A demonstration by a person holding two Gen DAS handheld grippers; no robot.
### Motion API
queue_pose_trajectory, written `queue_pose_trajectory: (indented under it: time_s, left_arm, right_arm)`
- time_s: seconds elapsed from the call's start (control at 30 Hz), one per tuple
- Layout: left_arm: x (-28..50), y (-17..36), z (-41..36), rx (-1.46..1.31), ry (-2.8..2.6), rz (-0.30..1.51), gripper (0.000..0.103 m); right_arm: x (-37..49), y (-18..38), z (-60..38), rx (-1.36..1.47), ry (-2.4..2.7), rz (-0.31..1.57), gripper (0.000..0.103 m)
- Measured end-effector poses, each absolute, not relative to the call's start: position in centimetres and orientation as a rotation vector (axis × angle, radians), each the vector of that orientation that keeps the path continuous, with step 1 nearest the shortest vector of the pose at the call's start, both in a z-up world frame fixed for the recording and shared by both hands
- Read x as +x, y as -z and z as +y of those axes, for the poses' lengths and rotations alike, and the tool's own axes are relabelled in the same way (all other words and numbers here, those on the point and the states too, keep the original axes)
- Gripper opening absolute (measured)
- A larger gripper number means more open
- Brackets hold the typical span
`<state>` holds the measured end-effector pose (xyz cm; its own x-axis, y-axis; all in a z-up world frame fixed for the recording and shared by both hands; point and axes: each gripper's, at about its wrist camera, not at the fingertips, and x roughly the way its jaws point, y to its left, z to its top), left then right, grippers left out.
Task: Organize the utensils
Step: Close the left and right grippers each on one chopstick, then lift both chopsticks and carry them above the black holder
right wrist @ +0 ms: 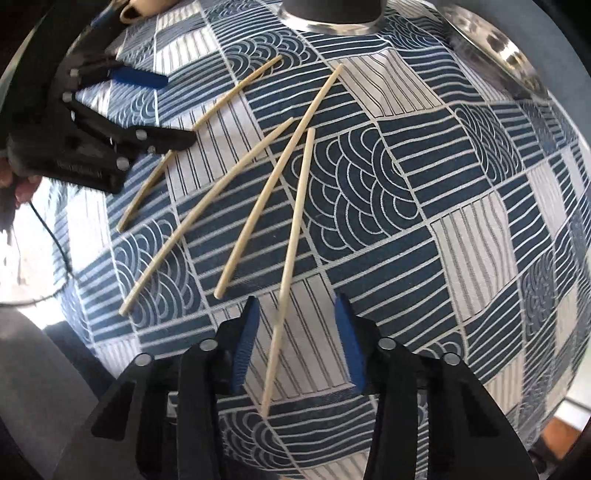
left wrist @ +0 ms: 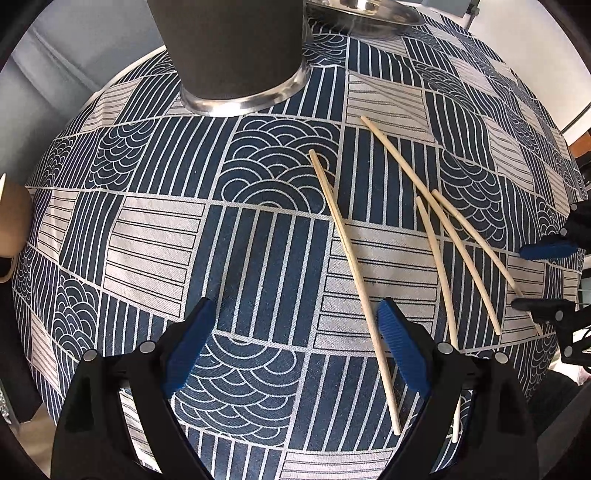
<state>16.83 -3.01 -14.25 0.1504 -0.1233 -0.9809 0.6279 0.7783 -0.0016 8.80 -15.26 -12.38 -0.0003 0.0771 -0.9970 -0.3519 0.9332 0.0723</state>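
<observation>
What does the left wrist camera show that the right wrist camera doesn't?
Only the left wrist view shows the dark holder's tall wall above its metal base, and the open left gripper from behind.

Only the right wrist view shows a beige cup at the top edge, and one chopstick lying between the open right gripper's fingers.

Both show four chopsticks on the patterned cloth, plus a metal dish.

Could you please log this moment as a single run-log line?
left tongs open, empty | right tongs open, straddling chopstick | four chopsticks loose on tablecloth | holder behind
</observation>
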Motion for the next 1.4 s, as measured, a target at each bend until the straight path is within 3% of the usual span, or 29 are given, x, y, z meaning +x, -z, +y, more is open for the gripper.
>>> queue_pose_trajectory:
  time_s: [0.3,0.43,0.67,0.8,0.87,0.93,1.17,1.4]
  left_arm:
    - [15.6,14.0,-1.7,0.480,0.579,1.350,0.072]
    - [15.2,13.7,-0.8,0.485,0.589,1.367,0.059]
    - [14.4,13.3,0.7,0.513,0.601,1.407,0.053]
    - [13.2,13.0,2.1,0.525,0.602,1.430,0.038]
    - [13.0,12.9,2.7,0.530,0.608,1.444,0.026]
    - [13.0,12.9,3.6,0.499,0.611,1.478,0.005]
    - [13.0,12.9,5.1,0.471,0.630,1.563,0.005]
    - [12.8,11.9,6.5,0.356,0.604,1.594,0.005]
  right_arm:
    - [7.5,12.0,-14.9,-0.259,-0.357,1.534,0.033]
    - [7.7,12.4,-16.7,-0.246,-0.351,1.535,0.020]
    - [7.4,12.8,-18.8,-0.252,-0.341,1.553,0.010]
    - [7.3,13.1,-19.9,-0.232,-0.334,1.604,0.005]
    - [7.4,13.3,-20.8,-0.231,-0.350,1.612,0.005]
    - [8.0,13.5,-21.6,-0.188,-0.356,1.635,0.005]
    - [10.2,14.4,-25.7,0.120,-0.401,1.727,0.004]
    - [10.2,13.6,-28.9,0.298,-0.446,1.695,0.004]
